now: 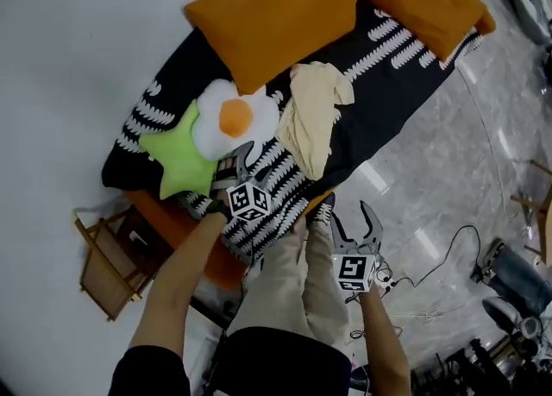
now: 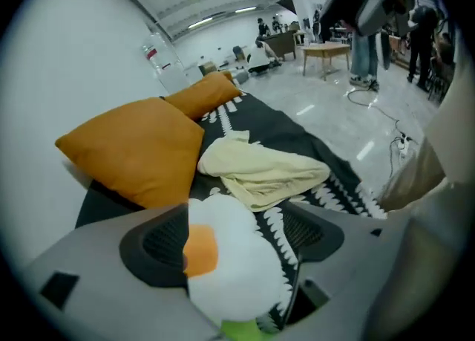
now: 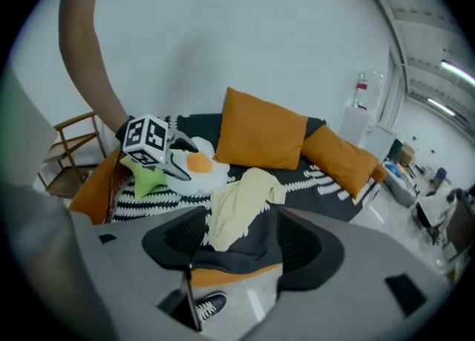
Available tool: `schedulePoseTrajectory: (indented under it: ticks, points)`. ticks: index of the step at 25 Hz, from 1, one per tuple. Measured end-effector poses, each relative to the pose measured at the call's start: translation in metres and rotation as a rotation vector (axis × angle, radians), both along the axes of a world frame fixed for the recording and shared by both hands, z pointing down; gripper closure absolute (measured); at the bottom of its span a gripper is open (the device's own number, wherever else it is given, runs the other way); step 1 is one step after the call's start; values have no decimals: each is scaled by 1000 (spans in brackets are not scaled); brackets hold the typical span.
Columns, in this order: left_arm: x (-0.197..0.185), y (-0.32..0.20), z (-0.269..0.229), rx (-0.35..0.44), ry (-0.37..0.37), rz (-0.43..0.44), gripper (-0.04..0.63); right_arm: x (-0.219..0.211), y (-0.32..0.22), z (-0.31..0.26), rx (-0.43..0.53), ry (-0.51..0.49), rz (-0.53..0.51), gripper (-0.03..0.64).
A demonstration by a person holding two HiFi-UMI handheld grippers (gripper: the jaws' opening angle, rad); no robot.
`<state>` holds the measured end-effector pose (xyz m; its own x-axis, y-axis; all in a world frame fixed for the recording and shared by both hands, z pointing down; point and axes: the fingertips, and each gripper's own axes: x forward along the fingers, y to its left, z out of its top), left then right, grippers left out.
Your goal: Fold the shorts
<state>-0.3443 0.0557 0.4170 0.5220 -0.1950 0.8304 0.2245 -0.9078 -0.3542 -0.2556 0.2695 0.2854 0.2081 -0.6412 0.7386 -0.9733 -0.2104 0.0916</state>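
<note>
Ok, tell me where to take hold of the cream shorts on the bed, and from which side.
Grip the narrow lower end of the cream shorts, which trails toward the near edge of the bed. Come in from that floor side: the orange pillow crowds the far end, and the bunched middle would likely lift in a lump.

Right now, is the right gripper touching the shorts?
Apart. The head view shows the right gripper over the floor, with a clear gap between it and the cream shorts lying on the black bedcover.
</note>
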Motion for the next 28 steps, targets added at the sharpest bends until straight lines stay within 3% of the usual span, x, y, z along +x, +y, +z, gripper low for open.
schedulePoseTrajectory:
  ticks: [3, 6, 11, 13, 15, 18, 22, 24, 26, 28]
  points:
    - [32, -25, 70, 65, -29, 61, 202, -5, -1, 76, -54, -22, 80, 301]
    - [54, -32, 115, 101, -43, 150, 274, -10, -6, 134, -81, -65, 131, 308]
    - [58, -40, 161, 148, -127, 232, 290, -17, -17, 173, -84, -102, 191, 311]
    - [57, -43, 168, 156, -153, 228, 290, -21, -20, 177, -86, -108, 205, 315]
    - [62, -42, 165, 150, -125, 219, 322, -23, -23, 177, -92, -114, 206, 322]
    - [76, -33, 157, 149, -60, 264, 456, -21, -26, 176, -104, -111, 189, 330]
    - [73, -29, 170, 200, -116, 324, 443, -23, -22, 179, -127, -106, 185, 337]
    - [71, -28, 175, 184, -145, 324, 450, -26, -19, 183, -129, -109, 186, 345]
    - [71, -19, 176, 163, -163, 368, 509, -29, -18, 186, -135, -106, 176, 351]
    - [72, -8, 177, 150, -172, 435, 490, -28, -19, 187, -143, -105, 169, 355]
